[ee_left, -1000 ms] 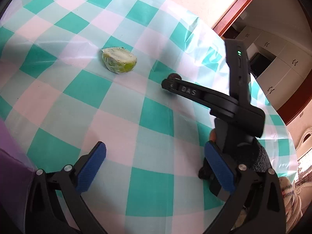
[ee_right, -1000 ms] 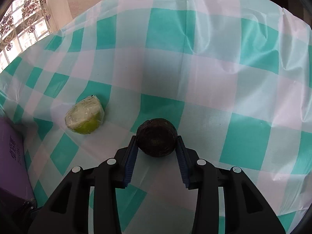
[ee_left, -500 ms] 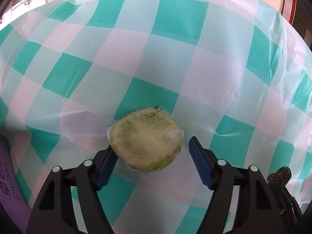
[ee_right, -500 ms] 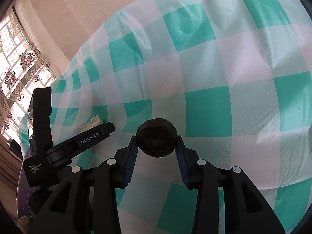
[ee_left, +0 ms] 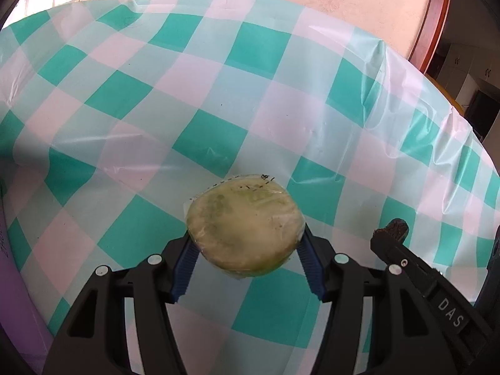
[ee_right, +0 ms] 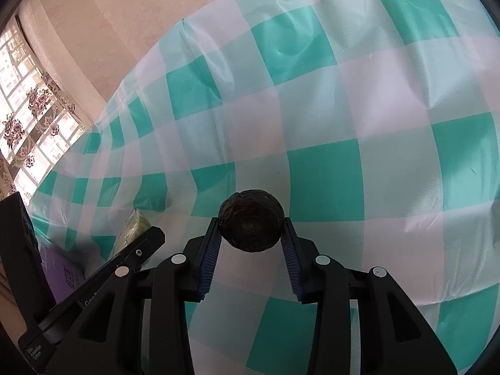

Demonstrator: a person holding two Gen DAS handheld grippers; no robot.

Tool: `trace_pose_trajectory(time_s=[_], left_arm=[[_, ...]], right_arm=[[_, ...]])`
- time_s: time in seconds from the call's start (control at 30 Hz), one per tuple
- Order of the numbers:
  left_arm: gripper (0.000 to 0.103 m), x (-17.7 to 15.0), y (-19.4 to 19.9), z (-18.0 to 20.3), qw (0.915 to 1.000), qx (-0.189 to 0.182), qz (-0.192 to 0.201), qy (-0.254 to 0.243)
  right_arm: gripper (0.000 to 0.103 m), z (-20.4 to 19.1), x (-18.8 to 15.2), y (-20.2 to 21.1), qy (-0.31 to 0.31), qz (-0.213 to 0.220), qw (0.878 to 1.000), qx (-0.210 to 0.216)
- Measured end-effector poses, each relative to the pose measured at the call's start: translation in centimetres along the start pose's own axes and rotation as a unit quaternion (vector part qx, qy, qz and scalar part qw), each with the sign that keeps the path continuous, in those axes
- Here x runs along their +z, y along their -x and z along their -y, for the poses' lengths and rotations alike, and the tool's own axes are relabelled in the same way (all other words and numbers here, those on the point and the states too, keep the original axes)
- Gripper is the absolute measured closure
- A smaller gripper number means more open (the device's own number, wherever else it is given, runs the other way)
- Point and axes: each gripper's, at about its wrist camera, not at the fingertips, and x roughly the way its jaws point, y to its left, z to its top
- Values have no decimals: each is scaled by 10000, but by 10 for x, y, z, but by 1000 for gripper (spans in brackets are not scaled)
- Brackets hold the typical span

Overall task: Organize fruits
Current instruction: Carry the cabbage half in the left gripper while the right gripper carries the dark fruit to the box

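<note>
My left gripper (ee_left: 245, 243) is shut on a pale green halved fruit wrapped in clear film (ee_left: 245, 229), its cut face toward the camera, held just above the checked tablecloth (ee_left: 218, 100). The same fruit shows edge-on in the right wrist view (ee_right: 132, 229), behind the left gripper's finger. My right gripper (ee_right: 251, 234) is shut on a dark, rough, round fruit (ee_right: 251, 225) and holds it above the cloth. A bit of that dark fruit (ee_left: 395, 226) shows at the right gripper's tip in the left wrist view.
A purple box (ee_right: 64, 273) lies at the left of the table, also along the left edge in the left wrist view (ee_left: 12, 281). The teal-and-white cloth (ee_right: 343, 109) drapes over the far table edge. A wooden door frame (ee_left: 432, 15) stands at the far right.
My left gripper has closed on the wrapped green fruit and lifted it slightly. The right gripper, still holding the dark fruit, has swung to the right of the left one.
</note>
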Motion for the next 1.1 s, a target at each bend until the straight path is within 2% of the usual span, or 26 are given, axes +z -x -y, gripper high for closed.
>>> trace_pose_trajectory(time_s=[0.1,0.2,0.3,0.43,0.67,0.8,1.1], left_arm=[[44,-18,22,1,9999,-109,32,-81],[44,-39,43,0,9996,-225,112,-147],[44,-57,58,-22,9993,-329,109,-100],[44,-75,63,-45,9992,-389,40,-51],[44,-116,101,-64,9971,-511,174,-527],[44,-135,123,-77,9965,-587,134,-579],[44,-168,153,-88,9945,-495,30,-923]], right_arm=[[64,-1,-5,7,-21,108,9997,-201],[64,-3,-24,24,-135,185,9988,-428],[64,-12,-45,46,-90,421,9974,-575],[64,-19,-72,68,-152,459,9955,-819],[64,-44,-122,101,49,467,9907,-1278],[64,-54,-149,118,5,409,9900,-1353],[64,-86,-194,141,443,183,9904,-1300]])
